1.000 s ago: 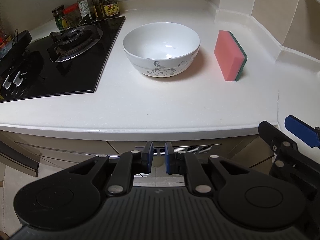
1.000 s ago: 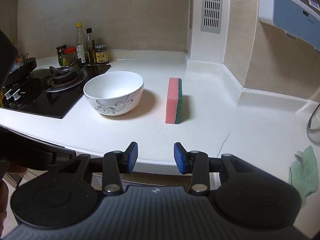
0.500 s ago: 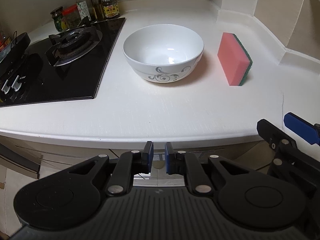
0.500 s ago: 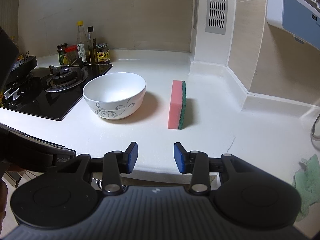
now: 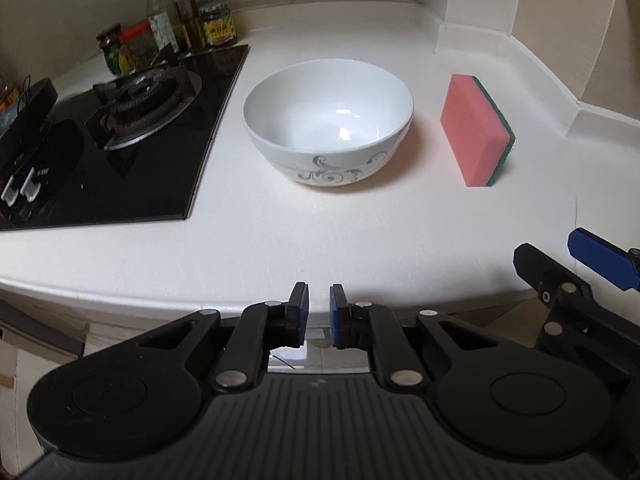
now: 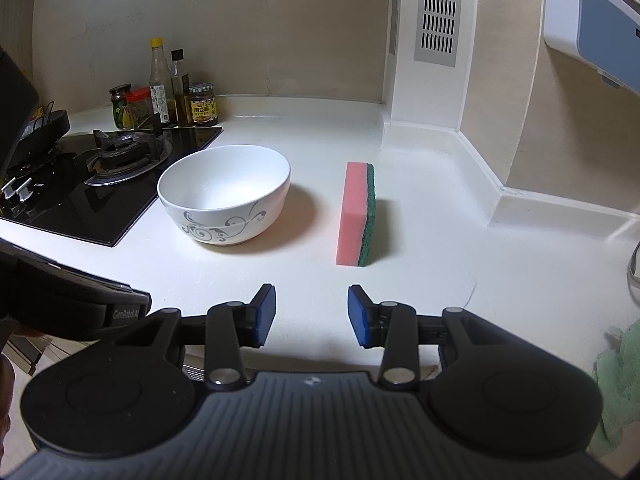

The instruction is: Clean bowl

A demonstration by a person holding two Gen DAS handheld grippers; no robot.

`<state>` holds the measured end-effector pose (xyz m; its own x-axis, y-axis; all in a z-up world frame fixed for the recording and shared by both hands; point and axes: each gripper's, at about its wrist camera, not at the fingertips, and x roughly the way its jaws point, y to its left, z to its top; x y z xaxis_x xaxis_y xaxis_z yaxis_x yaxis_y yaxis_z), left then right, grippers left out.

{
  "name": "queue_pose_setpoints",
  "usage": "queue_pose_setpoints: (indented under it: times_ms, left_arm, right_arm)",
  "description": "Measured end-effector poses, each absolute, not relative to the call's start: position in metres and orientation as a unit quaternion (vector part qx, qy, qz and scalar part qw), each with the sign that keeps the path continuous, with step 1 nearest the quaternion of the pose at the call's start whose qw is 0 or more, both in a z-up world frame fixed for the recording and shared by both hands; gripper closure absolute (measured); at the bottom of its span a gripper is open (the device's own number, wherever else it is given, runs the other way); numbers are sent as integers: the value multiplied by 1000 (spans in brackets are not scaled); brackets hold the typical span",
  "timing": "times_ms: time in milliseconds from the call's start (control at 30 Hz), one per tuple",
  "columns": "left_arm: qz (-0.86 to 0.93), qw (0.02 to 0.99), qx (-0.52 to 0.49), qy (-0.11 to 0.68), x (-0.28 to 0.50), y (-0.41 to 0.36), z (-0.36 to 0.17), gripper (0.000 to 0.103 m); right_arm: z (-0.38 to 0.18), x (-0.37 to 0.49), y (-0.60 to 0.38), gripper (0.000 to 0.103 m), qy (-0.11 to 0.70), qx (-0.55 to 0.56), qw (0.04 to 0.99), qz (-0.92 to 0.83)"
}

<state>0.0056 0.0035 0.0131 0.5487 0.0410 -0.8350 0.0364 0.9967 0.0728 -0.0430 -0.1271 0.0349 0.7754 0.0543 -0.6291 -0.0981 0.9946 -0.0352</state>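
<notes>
Our left gripper is matte black, with ribbed housing, two round embossed discs, silver rivets on the linkage arms and blue pads. Our right gripper matches it. At the left edge of the right wrist view, white lettering reads "GenRobot".

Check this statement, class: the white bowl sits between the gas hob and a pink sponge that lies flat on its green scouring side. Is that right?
Not quite. The right wrist view shows the pink sponge standing on its long edge, its green scouring side facing away from the white bowl. The bowl does sit between the gas hob and the sponge.
</notes>
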Motion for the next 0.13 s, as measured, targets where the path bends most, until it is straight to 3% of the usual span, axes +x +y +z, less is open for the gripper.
queue_pose_setpoints:
  times_ms: [133]
  left_arm:
    - [-3, 878, 43, 477, 13, 2, 13, 92]
  right_arm:
    - [35, -36, -129, 68, 331, -32, 942, 39]
